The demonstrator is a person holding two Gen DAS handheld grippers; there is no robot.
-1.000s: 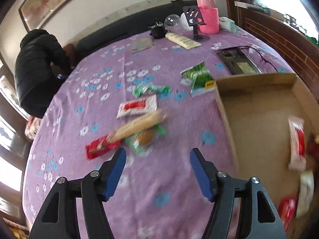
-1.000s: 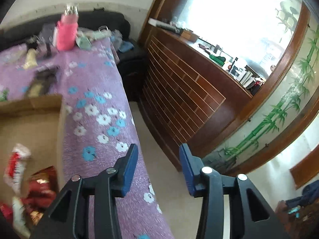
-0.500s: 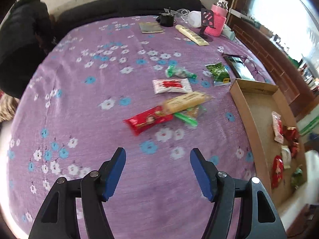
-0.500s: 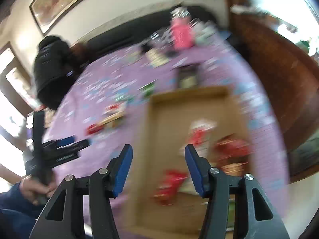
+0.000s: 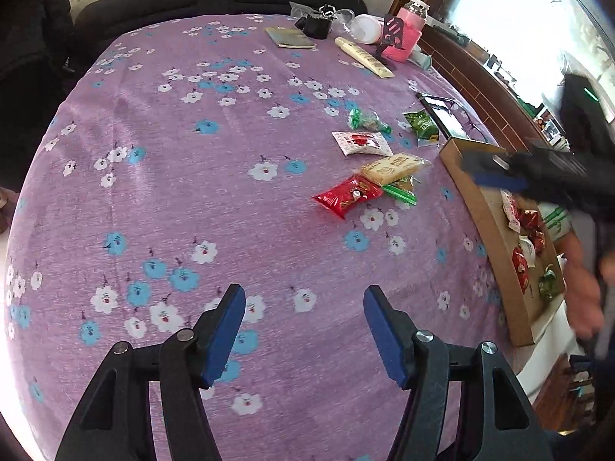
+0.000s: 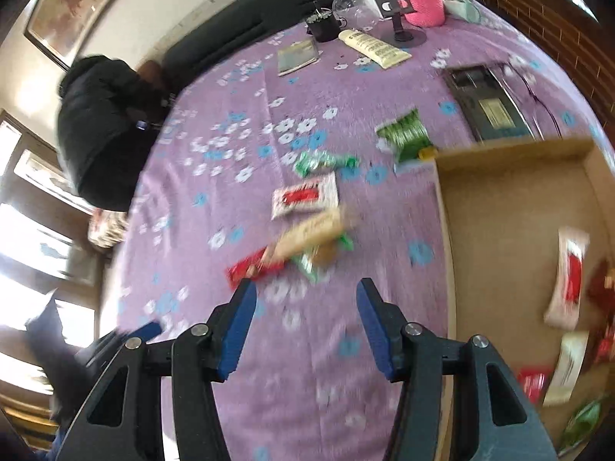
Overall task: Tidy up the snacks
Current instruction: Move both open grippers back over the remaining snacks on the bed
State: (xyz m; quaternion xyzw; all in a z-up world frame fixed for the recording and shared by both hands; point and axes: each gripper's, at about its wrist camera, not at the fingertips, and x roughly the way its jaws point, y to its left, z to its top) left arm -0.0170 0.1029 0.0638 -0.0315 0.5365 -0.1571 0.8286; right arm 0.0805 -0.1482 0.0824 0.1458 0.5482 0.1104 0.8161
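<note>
I can read no text from here: print shows on the tan packet (image 5: 394, 167), the red packet (image 5: 348, 196) and the cream tube (image 5: 363, 55) at one o'clock, all too small.

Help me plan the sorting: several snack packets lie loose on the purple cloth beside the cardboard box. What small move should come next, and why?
Probably bring the right gripper down onto the red packet, the nearest of the loose pile. Its jaws are open and empty, just short of that packet, while the cardboard box to the right already holds several snacks. The left gripper, also empty with its jaws closing, hangs over bare cloth farther away.
</note>
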